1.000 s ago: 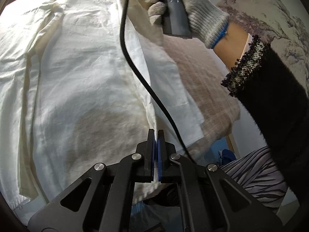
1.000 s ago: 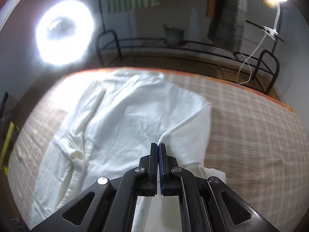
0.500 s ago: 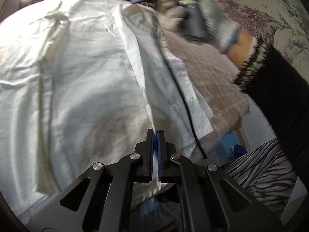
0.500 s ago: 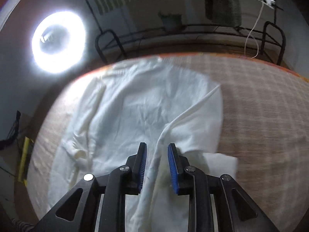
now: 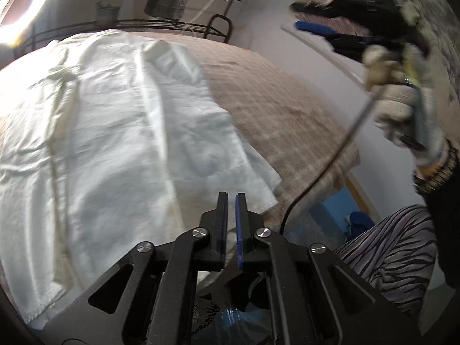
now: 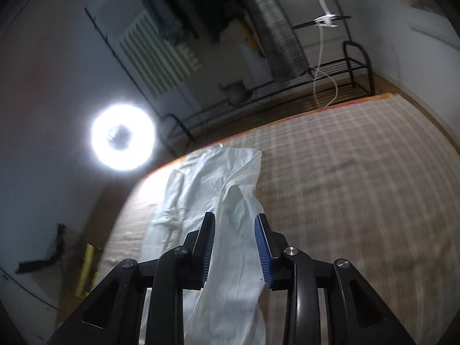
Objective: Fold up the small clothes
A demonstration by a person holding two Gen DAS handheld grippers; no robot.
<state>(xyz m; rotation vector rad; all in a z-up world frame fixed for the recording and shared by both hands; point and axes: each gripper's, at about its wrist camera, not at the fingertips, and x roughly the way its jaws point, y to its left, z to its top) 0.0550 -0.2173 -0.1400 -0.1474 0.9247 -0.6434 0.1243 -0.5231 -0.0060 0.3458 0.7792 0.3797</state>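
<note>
A white shirt (image 5: 115,132) lies spread on a checked beige cloth (image 5: 273,86), with its right front panel folded in over the body. My left gripper (image 5: 231,195) hovers over the shirt's near hem. Its jaws are opening, a narrow gap shows between the pads, and no cloth is pinched there. My right gripper (image 5: 296,15), held by a gloved hand (image 5: 402,106), is raised at the upper right. In the right wrist view the right gripper (image 6: 235,217) hangs high above the shirt (image 6: 230,178). Its jaws are opening and hold nothing.
A black cable (image 5: 330,166) hangs from the gloved hand down past the cloth's right edge. The person's striped trousers (image 5: 388,244) are at the lower right. A ring light (image 6: 123,136) and a metal rack (image 6: 330,72) stand beyond the far edge. Bare checked cloth (image 6: 359,172) lies right of the shirt.
The right gripper let go of the shirt's edge, opened, and swung up and away to the right. The left gripper rose a little and its pads parted slightly.
</note>
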